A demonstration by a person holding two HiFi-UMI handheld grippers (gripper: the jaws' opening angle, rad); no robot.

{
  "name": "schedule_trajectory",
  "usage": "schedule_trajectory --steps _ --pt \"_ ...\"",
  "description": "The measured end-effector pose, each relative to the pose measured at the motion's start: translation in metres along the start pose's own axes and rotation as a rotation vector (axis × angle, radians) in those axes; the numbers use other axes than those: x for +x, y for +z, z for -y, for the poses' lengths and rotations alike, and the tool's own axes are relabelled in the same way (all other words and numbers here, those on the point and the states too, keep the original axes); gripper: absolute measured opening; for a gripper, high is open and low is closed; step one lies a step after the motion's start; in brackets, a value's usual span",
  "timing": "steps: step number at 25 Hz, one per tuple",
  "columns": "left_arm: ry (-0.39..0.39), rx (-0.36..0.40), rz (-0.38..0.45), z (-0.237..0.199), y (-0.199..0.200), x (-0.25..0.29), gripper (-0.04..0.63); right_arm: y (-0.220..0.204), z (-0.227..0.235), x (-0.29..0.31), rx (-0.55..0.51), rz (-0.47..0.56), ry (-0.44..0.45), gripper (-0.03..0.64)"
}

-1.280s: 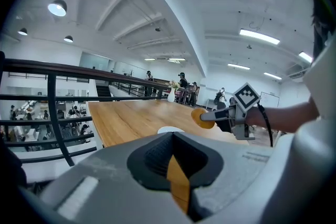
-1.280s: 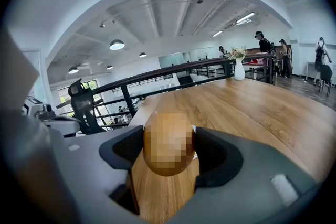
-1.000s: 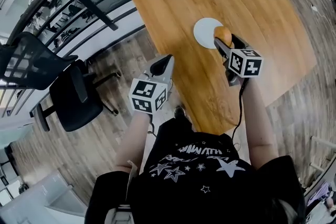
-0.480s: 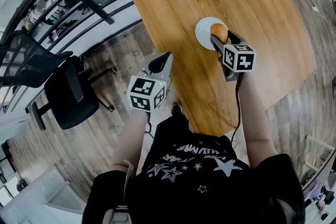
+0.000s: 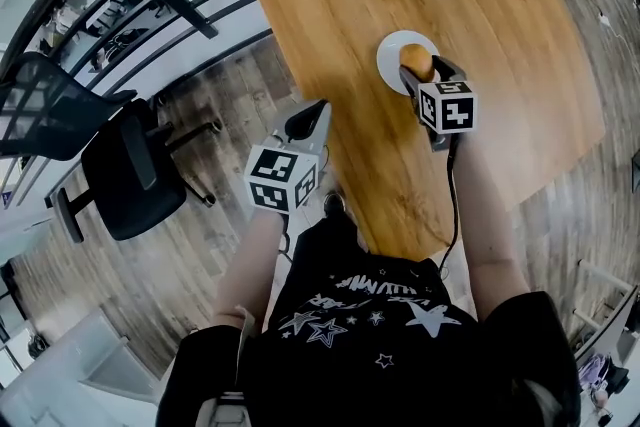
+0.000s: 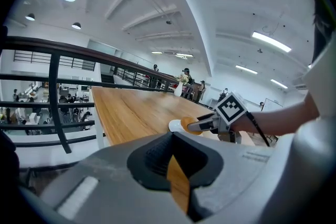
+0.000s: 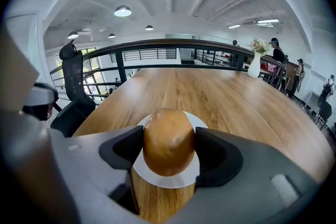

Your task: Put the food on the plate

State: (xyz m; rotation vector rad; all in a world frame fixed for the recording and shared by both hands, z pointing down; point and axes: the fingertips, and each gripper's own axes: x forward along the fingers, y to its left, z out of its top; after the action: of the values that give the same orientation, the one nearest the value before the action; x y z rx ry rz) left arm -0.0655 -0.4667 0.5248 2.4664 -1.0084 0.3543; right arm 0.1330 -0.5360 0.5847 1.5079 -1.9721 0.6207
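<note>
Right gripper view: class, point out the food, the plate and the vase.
food (image 7: 169, 139), right gripper view, middle of its brown surface.
plate (image 7: 168, 182), right gripper view, near white rim.
vase (image 7: 254, 68), right gripper view, white body.

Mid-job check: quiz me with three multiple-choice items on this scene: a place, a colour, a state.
1. Where is the food?
A) on the bare table
B) on the chair
C) in the right gripper, over the plate

2. What colour is the plate?
A) white
B) blue
C) black

3. How do the right gripper's jaws stand?
A) shut together, empty
B) closed on the food
C) wide apart, nothing between

Answers: C, the head view shows it held above the plate; A, its rim shows white; B, both pads press its sides.
</note>
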Motion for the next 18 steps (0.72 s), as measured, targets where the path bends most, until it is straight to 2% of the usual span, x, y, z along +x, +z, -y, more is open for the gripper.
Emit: schedule_trajectory --steps 18 --pt "-0.004 -0.016 -0.004 0.0 -0.008 0.001 0.002 0.0 -0.005 0.013 -0.096 -0.029 -0.05 0.318"
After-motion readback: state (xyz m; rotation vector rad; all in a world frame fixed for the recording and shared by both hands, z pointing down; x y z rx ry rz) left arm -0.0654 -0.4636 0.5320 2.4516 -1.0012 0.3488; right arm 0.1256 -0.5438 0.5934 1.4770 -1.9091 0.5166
